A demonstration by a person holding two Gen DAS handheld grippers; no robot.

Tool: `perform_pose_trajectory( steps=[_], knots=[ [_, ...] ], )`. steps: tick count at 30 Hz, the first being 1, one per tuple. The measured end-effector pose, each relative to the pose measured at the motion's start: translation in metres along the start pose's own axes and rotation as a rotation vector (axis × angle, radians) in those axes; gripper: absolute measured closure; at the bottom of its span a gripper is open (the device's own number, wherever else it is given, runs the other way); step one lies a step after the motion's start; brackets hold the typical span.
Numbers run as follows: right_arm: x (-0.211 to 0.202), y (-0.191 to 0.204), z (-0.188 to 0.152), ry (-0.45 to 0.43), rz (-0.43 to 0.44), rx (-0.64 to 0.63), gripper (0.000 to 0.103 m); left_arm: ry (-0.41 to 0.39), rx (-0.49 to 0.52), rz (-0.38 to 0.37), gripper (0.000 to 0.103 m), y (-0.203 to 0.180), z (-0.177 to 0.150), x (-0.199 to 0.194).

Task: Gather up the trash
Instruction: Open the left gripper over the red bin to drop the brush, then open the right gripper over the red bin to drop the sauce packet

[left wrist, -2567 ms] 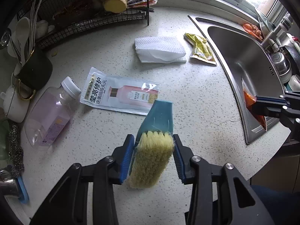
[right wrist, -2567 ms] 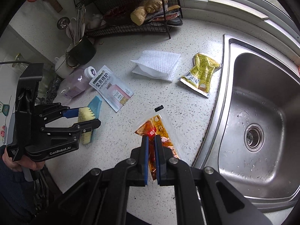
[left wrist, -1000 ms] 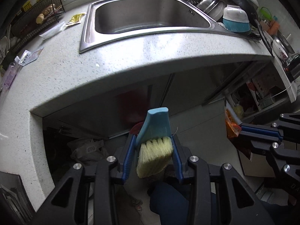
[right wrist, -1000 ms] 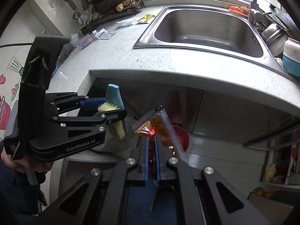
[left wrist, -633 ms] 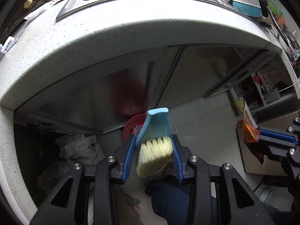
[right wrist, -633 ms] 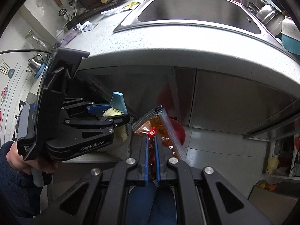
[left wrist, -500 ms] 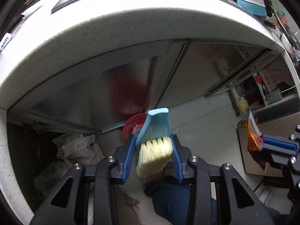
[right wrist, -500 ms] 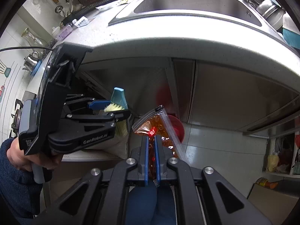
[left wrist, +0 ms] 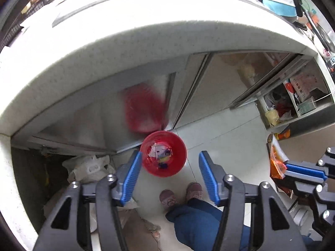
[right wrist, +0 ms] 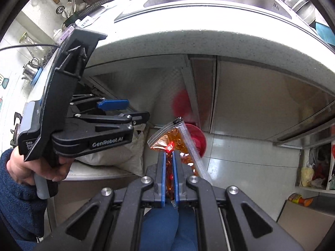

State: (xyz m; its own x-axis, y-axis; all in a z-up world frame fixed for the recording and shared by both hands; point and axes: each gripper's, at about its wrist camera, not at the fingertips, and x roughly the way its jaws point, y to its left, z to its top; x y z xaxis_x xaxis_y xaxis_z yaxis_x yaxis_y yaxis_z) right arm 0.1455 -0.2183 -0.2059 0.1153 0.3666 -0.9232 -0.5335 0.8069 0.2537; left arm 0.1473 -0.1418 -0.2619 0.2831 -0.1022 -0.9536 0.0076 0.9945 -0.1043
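Sauce packet [right wrist: 178, 144] upright, long axis vertical, clamped in right gripper [right wrist: 169, 179], left gripper [left wrist: 169, 173] just opened, empty

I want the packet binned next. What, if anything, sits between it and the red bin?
Nothing visible blocks it. The sauce packet, clamped in the right gripper, hangs above the open red bin, offset to one side.

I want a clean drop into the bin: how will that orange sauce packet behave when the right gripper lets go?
The sauce packet looks thin and floppy, bending above the right gripper, so it may flutter. It seems light. The red bin looks narrow, so it might miss.
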Motion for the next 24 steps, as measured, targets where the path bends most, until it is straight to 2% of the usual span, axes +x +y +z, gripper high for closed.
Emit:
perform_pose_trajectory(
  steps=[12,14,16,18,19,21,23,24],
  knots=[
    [-0.017,-0.003,-0.002,-0.028,0.006,0.017,0.098,-0.005,-0.007,-0.017,0.047,0.016,0.003,-0.022],
    [-0.017,-0.004,-0.001,-0.029,0.009,0.021,0.098,-0.012,-0.028,-0.005,0.043,0.020,0.003,-0.025],
    [-0.015,-0.004,-0.001,-0.028,0.014,0.019,0.098,-0.018,-0.054,-0.018,0.031,0.028,0.001,-0.027],
    [-0.008,-0.002,-0.002,-0.022,0.022,0.017,0.098,-0.022,-0.070,-0.023,0.023,0.037,-0.001,-0.029],
    [-0.005,-0.002,-0.002,-0.018,0.027,0.015,0.098,-0.023,-0.070,-0.016,0.020,0.041,-0.003,-0.029],
    [0.001,0.000,-0.002,-0.010,0.038,0.009,0.098,-0.016,-0.062,0.018,0.019,0.044,-0.006,-0.029],
    [0.007,0.002,-0.001,0.001,0.050,-0.001,0.098,-0.005,-0.060,0.042,0.012,0.049,-0.008,-0.028],
    [0.010,0.002,0.000,0.009,0.054,-0.007,0.098,-0.002,-0.066,0.044,0.003,0.053,-0.010,-0.028]
  ],
)
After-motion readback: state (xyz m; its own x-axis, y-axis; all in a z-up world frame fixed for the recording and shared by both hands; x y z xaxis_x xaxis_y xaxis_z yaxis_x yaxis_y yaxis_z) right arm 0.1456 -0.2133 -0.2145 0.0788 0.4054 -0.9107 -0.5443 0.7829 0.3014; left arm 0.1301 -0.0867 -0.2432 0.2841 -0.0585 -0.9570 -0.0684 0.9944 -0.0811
